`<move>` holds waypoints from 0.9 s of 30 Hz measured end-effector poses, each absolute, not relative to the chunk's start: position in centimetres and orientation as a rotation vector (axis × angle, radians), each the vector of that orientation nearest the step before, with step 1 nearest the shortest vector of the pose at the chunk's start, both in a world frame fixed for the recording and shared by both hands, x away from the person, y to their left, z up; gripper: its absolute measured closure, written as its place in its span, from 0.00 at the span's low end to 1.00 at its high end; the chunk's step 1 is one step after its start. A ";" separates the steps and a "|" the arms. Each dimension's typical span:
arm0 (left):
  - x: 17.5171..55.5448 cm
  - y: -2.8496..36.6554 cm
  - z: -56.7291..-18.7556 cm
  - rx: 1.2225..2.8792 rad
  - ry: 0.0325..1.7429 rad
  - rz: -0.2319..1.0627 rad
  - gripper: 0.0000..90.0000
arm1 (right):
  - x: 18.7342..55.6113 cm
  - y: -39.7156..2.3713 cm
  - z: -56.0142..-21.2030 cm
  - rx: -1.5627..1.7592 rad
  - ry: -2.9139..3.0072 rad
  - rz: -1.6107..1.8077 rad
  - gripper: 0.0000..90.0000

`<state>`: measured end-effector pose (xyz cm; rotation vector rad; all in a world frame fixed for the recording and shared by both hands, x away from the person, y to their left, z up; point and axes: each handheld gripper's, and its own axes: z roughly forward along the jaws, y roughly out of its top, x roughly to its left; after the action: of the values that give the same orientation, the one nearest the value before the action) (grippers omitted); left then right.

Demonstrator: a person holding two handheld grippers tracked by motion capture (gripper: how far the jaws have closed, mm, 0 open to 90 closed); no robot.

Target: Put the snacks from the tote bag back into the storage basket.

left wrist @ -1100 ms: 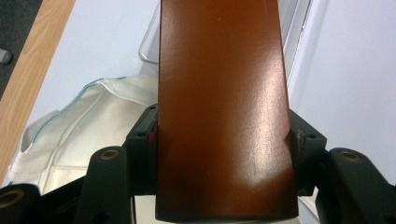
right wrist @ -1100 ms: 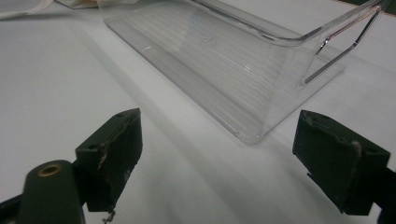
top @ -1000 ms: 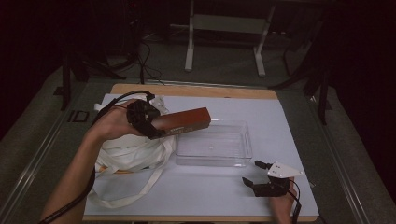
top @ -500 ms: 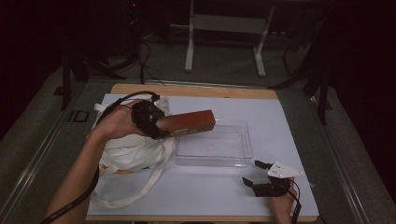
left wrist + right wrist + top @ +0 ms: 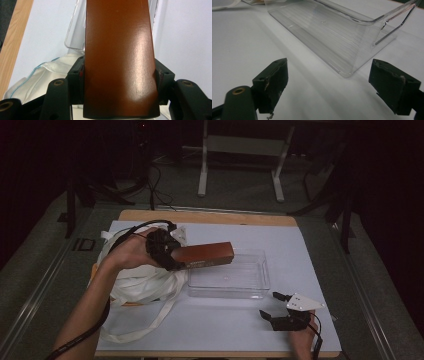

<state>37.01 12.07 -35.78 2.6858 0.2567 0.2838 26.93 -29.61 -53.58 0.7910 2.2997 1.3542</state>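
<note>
Dark surroundings frame a wooden table [image 5: 210, 216] covered by a white sheet, seen from above, with cables and a metal stand on the floor beyond it at 12 o'clock.

At the middle of the sheet sits a clear plastic tray [image 5: 260, 279], empty inside. A heap of white cloth bag [image 5: 142, 287] with long straps lies at 9 o'clock from the tray, touching its near-left corner.

The left gripper [image 5: 167, 254] hangs above the bag, its jaws clamped on one short end of a long reddish-brown box [image 5: 205, 254]. The left gripper view shows the box [image 5: 120, 57] squeezed between both black pads, its glossy face stretching away over the tray's rim [image 5: 75, 37]. Compared with a second ago, the box has travelled slightly toward 3 o'clock: its free end now reaches over the tray's left half, where before it only met the tray's left edge. It is carried in the air, lying roughly level, not yet lowered.

The right gripper [image 5: 276, 306] hovers low over the sheet at 5 o'clock from the tray, jaws spread wide and holding nothing, in the same spot as before. Its own view shows the tray's near corner [image 5: 347, 71] between the open pads.

Judging by this, the box is being moved out of the bag and into the tray; lowering and release remain.
</note>
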 end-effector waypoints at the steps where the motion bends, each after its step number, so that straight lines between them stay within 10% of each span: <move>1: 37.0 12.0 -35.8 2.687 0.253 0.286 0.48 | 26.9 -29.6 -53.6 0.793 2.300 1.354 0.18; 27: 37.6 9.9 -36.4 2.687 0.154 0.261 0.48 | 26.9 -29.6 -53.6 0.793 2.300 1.356 0.18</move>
<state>37.64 9.92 -36.38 2.6871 0.1544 0.2611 26.93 -29.63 -53.58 0.7933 2.2996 1.3560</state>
